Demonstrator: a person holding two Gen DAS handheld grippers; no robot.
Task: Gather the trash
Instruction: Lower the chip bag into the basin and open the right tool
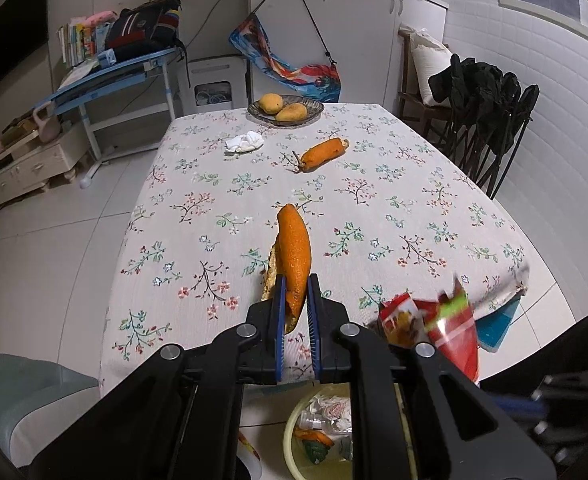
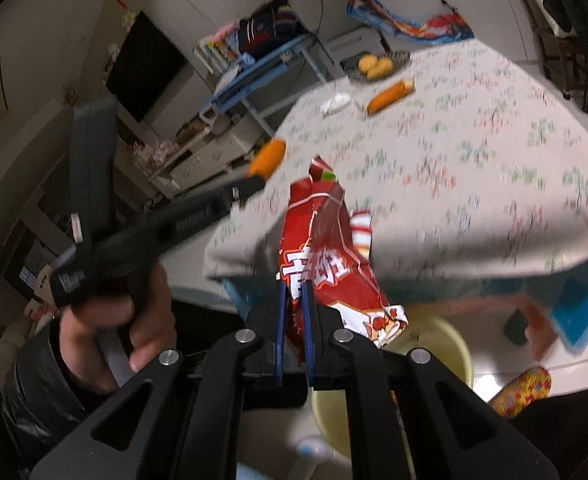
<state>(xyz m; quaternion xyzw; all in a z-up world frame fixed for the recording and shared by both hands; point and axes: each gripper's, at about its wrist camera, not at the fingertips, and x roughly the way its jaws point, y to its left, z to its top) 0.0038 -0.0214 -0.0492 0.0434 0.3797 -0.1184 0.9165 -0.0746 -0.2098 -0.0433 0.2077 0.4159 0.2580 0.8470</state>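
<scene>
At the near edge of the counter [image 1: 414,208], covered in a pale floral cloth, both tools are loaded. The left hand-held gripper [image 1: 296,300] is clamped on a long curved strip of orange peel [image 1: 294,248], which stands up from between its blue pads with the pithy inner side showing at the left. The right hand-held gripper [image 2: 294,300] is clamped on a crumpled red foil snack bag with white lettering [image 2: 322,256], held beyond the counter's edge. A round pale yellow plastic bin [image 1: 294,432] stands on the tiled floor below both tools, with wrappers and peel already inside. In the right wrist view a hand [image 2: 105,320] in a dark sleeve grips the left tool's handle. Further back on the counter lie a second orange peel piece [image 1: 324,152], a crumpled white tissue [image 1: 245,142] just left of it, and a dark patterned dish [image 1: 312,114] bearing two yellow fruits [image 1: 281,107]. The right wrist view is blurred.
</scene>
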